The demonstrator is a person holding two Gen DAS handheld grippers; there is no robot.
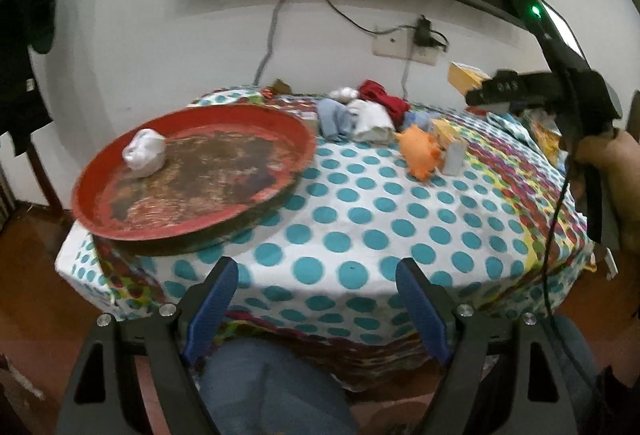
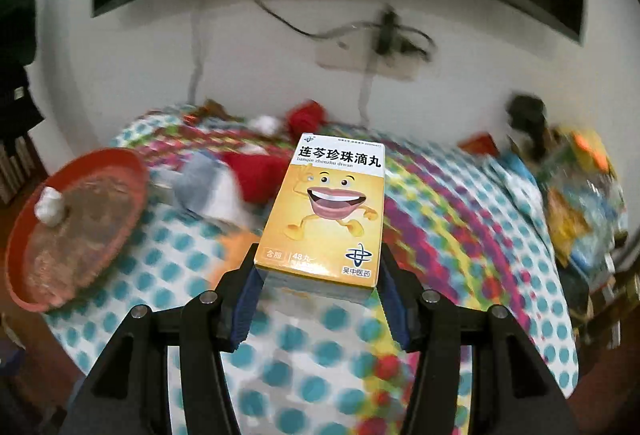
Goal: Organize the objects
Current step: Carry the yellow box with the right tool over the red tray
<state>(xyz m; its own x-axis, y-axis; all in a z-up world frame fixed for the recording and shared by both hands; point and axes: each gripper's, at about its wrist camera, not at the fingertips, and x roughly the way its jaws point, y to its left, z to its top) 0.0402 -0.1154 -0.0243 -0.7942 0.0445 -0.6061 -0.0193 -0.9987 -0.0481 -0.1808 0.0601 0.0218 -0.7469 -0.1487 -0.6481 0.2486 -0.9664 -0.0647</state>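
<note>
1. Your right claw (image 2: 318,275) grips the yellow medicine box (image 2: 324,211) by its two long sides, at the centre of the right wrist view, held up off the counter (image 2: 352,347).
2. In the left wrist view the same box (image 1: 466,77) shows at the upper right, above the counter's far right edge, with your right claw (image 1: 476,95) closed around it.
3. Your left claw (image 1: 316,299) stands open and holds nothing, low in the frame over the near edge of the counter (image 1: 360,227).
4. The red tray (image 1: 192,175) sits on the left of the counter, overhanging its left edge, with a white bundle (image 1: 145,153) resting inside near its far left rim.
5. A heap of clothes (image 1: 360,113) lies at the counter's far side, an orange toy (image 1: 420,151) just right of it.
</note>
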